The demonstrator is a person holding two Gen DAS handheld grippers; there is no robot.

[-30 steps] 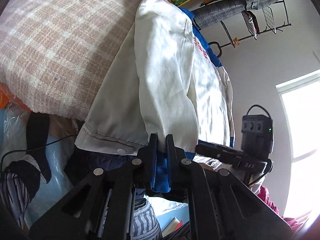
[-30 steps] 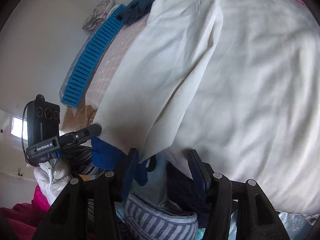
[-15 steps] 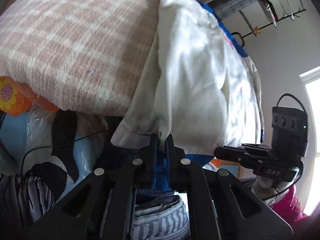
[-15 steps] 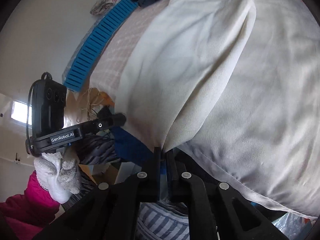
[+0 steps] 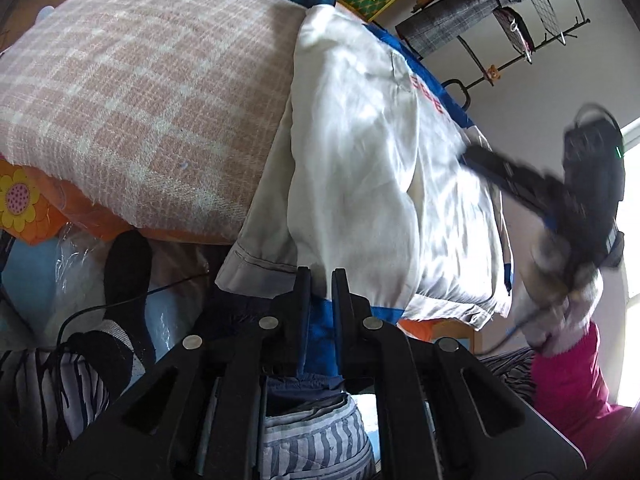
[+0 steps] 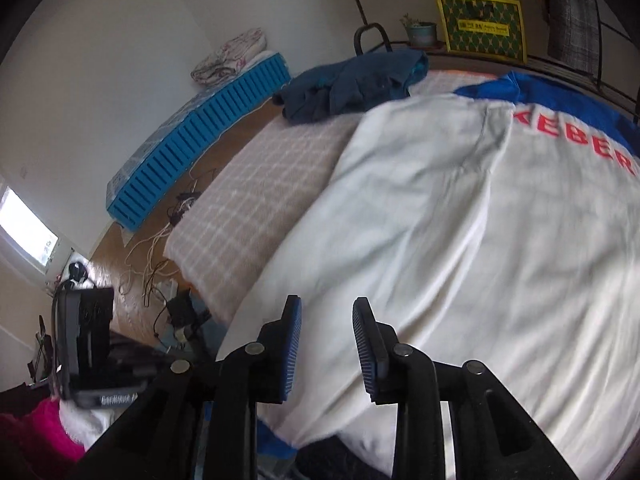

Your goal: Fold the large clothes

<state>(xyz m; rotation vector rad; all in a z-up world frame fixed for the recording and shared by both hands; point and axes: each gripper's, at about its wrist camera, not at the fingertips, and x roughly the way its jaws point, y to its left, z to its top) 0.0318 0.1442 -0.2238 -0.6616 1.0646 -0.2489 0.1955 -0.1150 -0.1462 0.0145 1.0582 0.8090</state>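
A white jacket (image 5: 360,160) with blue trim and red letters lies spread over a pink-and-cream checked blanket (image 5: 140,100). My left gripper (image 5: 320,276) is shut on the jacket's blue hem at the near edge, and blue cloth shows between its fingers. In the right wrist view, my right gripper (image 6: 326,308) hovers above the jacket (image 6: 460,260); its jaws are opening with nothing between them. In the left wrist view the right gripper (image 5: 476,156) is a blur over the jacket's right side.
A dark blue garment (image 6: 352,84) lies at the blanket's (image 6: 272,176) far end. A blue slatted panel (image 6: 192,140) and loose cables (image 6: 160,248) are on the floor to the left. A foot in a black sock (image 5: 124,264) and striped fabric (image 5: 316,432) are below the bed's edge.
The right gripper shut on the jacket's lower edge, then let go, rose above the jacket and spread its jaws. The left gripper kept its grip on the hem and shifted slightly.
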